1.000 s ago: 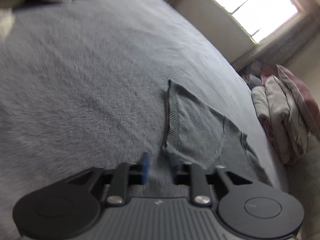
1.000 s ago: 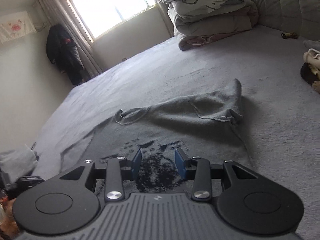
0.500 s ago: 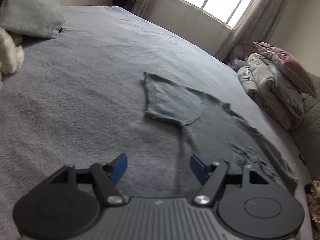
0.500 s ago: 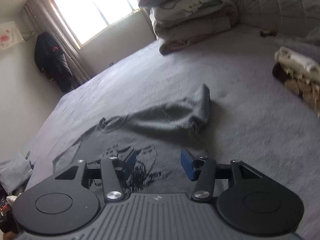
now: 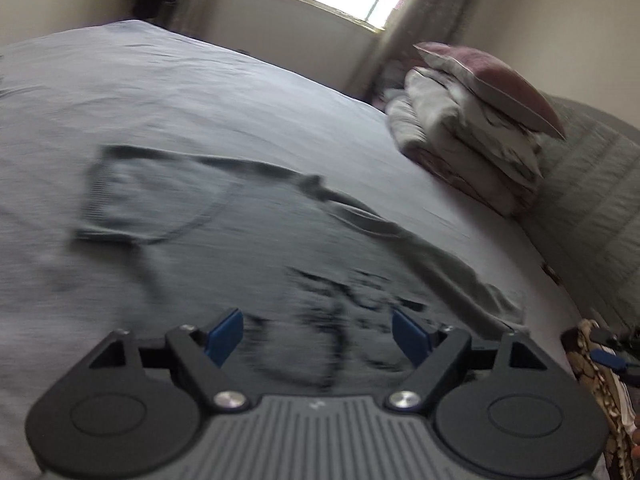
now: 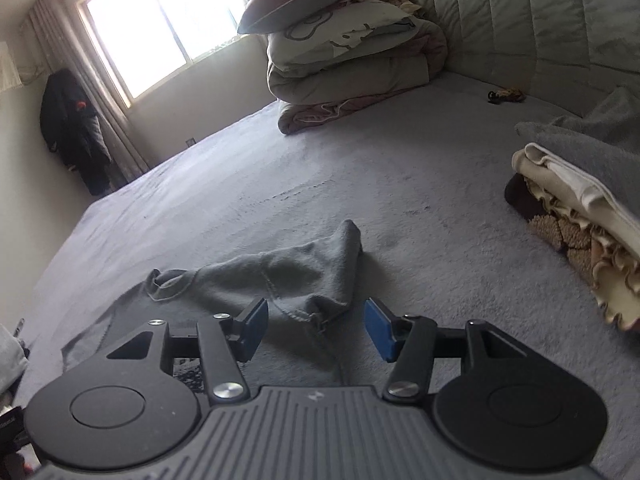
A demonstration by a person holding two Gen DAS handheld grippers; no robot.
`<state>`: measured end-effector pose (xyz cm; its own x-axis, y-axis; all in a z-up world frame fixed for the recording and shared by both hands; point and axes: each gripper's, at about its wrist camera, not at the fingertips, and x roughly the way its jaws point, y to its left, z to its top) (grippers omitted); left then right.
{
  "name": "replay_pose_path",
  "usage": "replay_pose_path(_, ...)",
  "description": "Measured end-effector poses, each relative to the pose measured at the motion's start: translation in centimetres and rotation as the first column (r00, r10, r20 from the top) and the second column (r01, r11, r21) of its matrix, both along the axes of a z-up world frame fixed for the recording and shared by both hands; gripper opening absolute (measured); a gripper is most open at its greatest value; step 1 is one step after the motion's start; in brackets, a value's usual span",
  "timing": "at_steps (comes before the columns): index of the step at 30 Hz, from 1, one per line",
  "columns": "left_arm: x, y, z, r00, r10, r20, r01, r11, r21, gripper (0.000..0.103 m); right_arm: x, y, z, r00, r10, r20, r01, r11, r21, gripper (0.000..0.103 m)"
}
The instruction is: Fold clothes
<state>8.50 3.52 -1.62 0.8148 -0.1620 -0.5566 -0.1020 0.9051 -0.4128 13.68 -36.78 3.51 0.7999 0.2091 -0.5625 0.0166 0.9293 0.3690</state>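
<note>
A grey T-shirt point(image 5: 248, 248) with a dark print lies spread on the grey bed, blurred in the left wrist view. One sleeve is folded in over its body. My left gripper point(image 5: 318, 338) hovers above the printed front, its jaws still opening, with nothing between the blue pads. In the right wrist view the other sleeve point(image 6: 304, 276) of the shirt sits bunched and raised. My right gripper point(image 6: 316, 330) is open just in front of that sleeve's hem, not touching it.
Folded quilts and a pillow point(image 6: 344, 52) are stacked at the head of the bed by the padded headboard point(image 6: 540, 20). A pile of folded clothes point(image 6: 580, 224) lies to the right. A dark coat point(image 6: 76, 132) hangs by the window.
Both grippers have let go and opened wider. The left one swung right from the folded sleeve to above the print. The right one shifted toward the bunched sleeve.
</note>
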Motion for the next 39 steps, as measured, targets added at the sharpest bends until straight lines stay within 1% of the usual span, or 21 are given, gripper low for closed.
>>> replay_pose_path(4,2.8,-4.0,-0.6,1.000,-0.024,0.010,0.024,1.000,0.003,0.086,0.9,-0.4,-0.2,1.000,0.003,-0.001,-0.004,0.999,-0.054,0.057)
replay_pose_path(6,4.1,-5.9,-1.0,1.000,-0.017,0.021,0.016,1.000,0.023,0.086,1.6,-1.0,-0.5,1.000,-0.006,0.006,0.006,0.999,-0.054,0.057)
replay_pose_path(8,5.5,-7.4,-1.2,1.000,0.000,0.026,-0.001,1.000,0.029,0.086,2.5,-2.0,-1.0,1.000,-0.025,0.003,0.025,1.000,-0.003,0.057)
replay_pose_path(9,6.3,-8.1,-1.2,1.000,0.015,0.024,-0.015,1.000,0.024,0.086,3.1,-2.6,-1.4,0.999,-0.032,-0.004,0.032,0.999,0.032,0.057)
replay_pose_path(11,7.9,-9.4,-1.0,0.998,0.057,0.017,-0.057,0.998,0.010,0.086,4.6,-3.5,-2.0,0.999,-0.035,-0.028,0.037,0.997,0.072,0.057)
replay_pose_path(12,8.7,-10.0,-0.8,0.996,0.083,0.017,-0.083,0.997,0.004,0.086,5.4,-3.7,-2.1,0.999,-0.027,-0.038,0.029,0.998,0.064,0.057)
replay_pose_path(14,10.3,-11.5,-0.4,0.992,0.121,0.030,-0.122,0.992,0.011,0.086,6.6,-3.9,-2.2,0.999,-0.004,-0.036,0.004,1.000,0.005,0.057)
replay_pose_path(15,11.1,-12.2,-0.3,0.990,0.136,0.040,-0.137,0.990,0.020,0.086,7.3,-4.0,-2.2,1.000,0.010,-0.028,-0.011,0.999,-0.032,0.057)
replay_pose_path(17,12.6,-13.5,-0.4,0.985,0.163,0.053,-0.165,0.986,0.037,0.086,8.4,-4.4,-2.6,1.000,0.029,-0.007,-0.030,0.998,-0.063,0.057)
replay_pose_path(19,13.9,-14.3,-0.8,0.980,0.188,0.058,-0.190,0.981,0.030,0.086,9.9,-4.7,-3.3,0.998,0.062,-0.010,-0.062,0.996,-0.062,0.057)
replay_pose_path(22,15.7,-15.2,-2.3,0.978,0.202,0.060,-0.202,0.979,-0.013,0.086,11.9,-4.8,-4.8,0.994,0.106,-0.014,-0.106,0.993,-0.053,0.057)
replay_pose_path(25,16.3,-15.7,-3.9,0.977,0.191,0.098,-0.192,0.981,-0.008,0.086,13.5,-4.1,-6.5,0.989,0.145,-0.017,-0.145,0.989,-0.033,0.056)
replay_pose_path(27,16.0,-15.7,-4.9,0.976,0.184,0.117,-0.184,0.983,-0.013,0.086,14.3,-3.4,-7.4,0.984,0.176,-0.021,-0.176,0.984,-0.030,0.049)
replay_pose_path(28,15.7,-15.6,-5.1,0.975,0.180,0.129,-0.177,0.984,-0.030,0.086,14.5,-2.9,-7.7,0.982,0.188,-0.018,-0.188,0.982,-0.031,0.044)
replay_pose_path(30,15.6,-15.3,-5.1,0.978,0.155,0.140,-0.148,0.987,-0.061,0.091,14.7,-2.1,-8.1,0.975,0.220,0.000,-0.220,0.975,-0.018,0.040)
replay_pose_path(32,15.8,-15.0,-5.2,0.981,0.139,0.135,-0.129,0.988,-0.081,0.092,15.0,-1.3,-8.3,0.971,0.240,0.009,-0.240,0.971,-0.020,0.015)
replay_pose_path(35,16.0,-14.3,-5.2,0.981,0.141,0.137,-0.124,0.985,-0.120,0.092,14.7,0.3,-7.8,0.957,0.287,0.048,-0.284,0.957,-0.058,0.011)
replay_pose_path(37,16.0,-14.0,-5.3,0.979,0.147,0.139,-0.127,0.982,-0.142,0.092,14.3,1.8,-7.7,0.928,0.369,0.060,-0.364,0.928,-0.076,0.011)
replay_pose_path(39,16.1,-13.9,-5.4,0.979,0.149,0.139,-0.127,0.980,-0.153,0.092,14.0,3.3,-7.8,0.890,0.453,0.042,-0.450,0.890,-0.078,0.011)
